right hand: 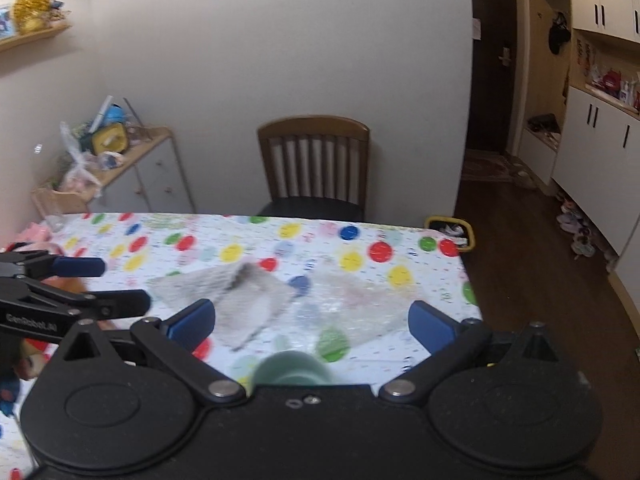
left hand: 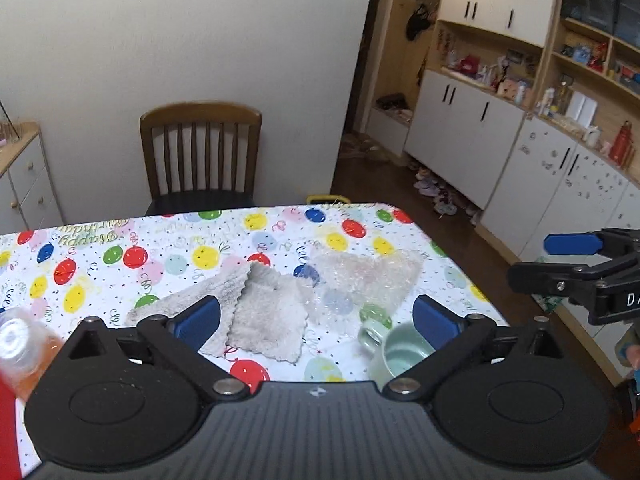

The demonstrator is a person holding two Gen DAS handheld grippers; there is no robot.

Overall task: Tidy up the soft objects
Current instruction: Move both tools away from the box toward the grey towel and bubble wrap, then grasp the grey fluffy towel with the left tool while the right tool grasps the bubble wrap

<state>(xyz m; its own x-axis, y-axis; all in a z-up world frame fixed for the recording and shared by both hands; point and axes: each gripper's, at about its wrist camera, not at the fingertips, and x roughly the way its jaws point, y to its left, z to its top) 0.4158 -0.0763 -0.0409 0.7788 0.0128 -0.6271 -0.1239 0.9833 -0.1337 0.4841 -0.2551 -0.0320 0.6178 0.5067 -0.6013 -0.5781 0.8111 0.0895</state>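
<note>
The grey cloth (left hand: 256, 312) lies rumpled on the balloon-print table (left hand: 120, 264), one flap folded back over itself, its long axis running from near-right up toward far-left as I see it through the left wrist camera. Just to its right, overlapping its edge, sits a sheet of bubble wrap (left hand: 360, 276). Both lie ahead of and below my tools, well apart from the pads. My left gripper (left hand: 316, 320) is spread wide with nothing between its fingers, and the cloth sits nearly straight ahead of it, so I judge the left hand is the nearer one for the cloth. My right gripper (right hand: 310, 326) is also spread and empty; the bubble wrap (right hand: 360, 300) lies more in its line.

A pale green mug (left hand: 396, 354) stands close in front, between me and the wrap, and could get in the way of a low approach. Its base is cut off by my gripper bodies in both views. The right view is blurred, so the wrap's outline is hard to trace. An orange bottle (left hand: 28, 348) at the left edge is out of focus.
</note>
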